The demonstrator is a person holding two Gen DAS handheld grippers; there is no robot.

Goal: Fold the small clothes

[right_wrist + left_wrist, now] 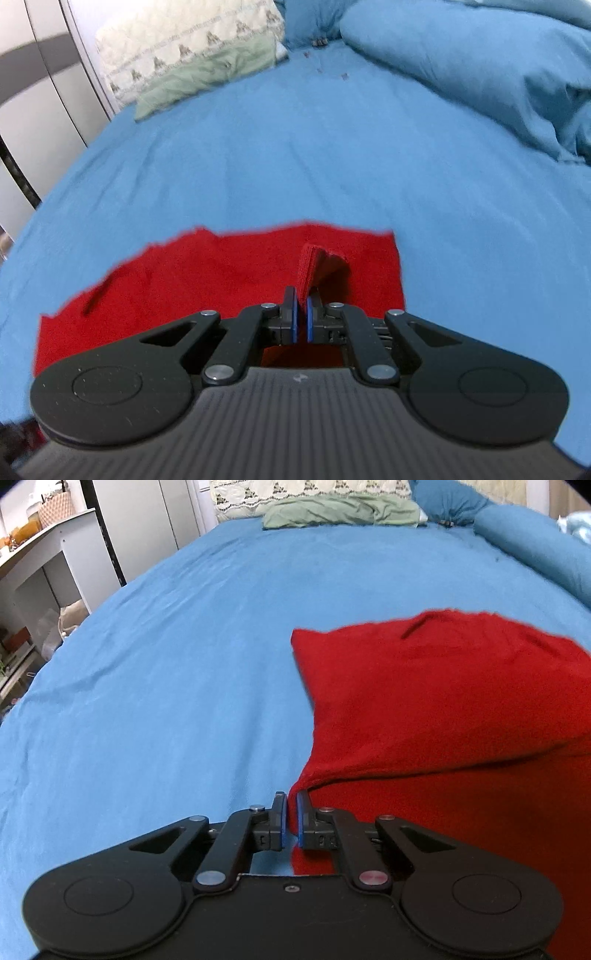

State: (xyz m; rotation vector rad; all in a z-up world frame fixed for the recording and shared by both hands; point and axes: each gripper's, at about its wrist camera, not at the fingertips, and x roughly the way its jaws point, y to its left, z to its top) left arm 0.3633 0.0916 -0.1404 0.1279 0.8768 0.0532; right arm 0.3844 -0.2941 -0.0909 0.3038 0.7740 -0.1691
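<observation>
Blue bedsheet [166,701]; red garment [424,701] partly cropped.

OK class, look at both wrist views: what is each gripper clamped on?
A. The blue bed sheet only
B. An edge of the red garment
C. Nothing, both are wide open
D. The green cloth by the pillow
B: the left gripper and the right gripper each pinch red garment fabric between nearly closed blue pads.
</observation>
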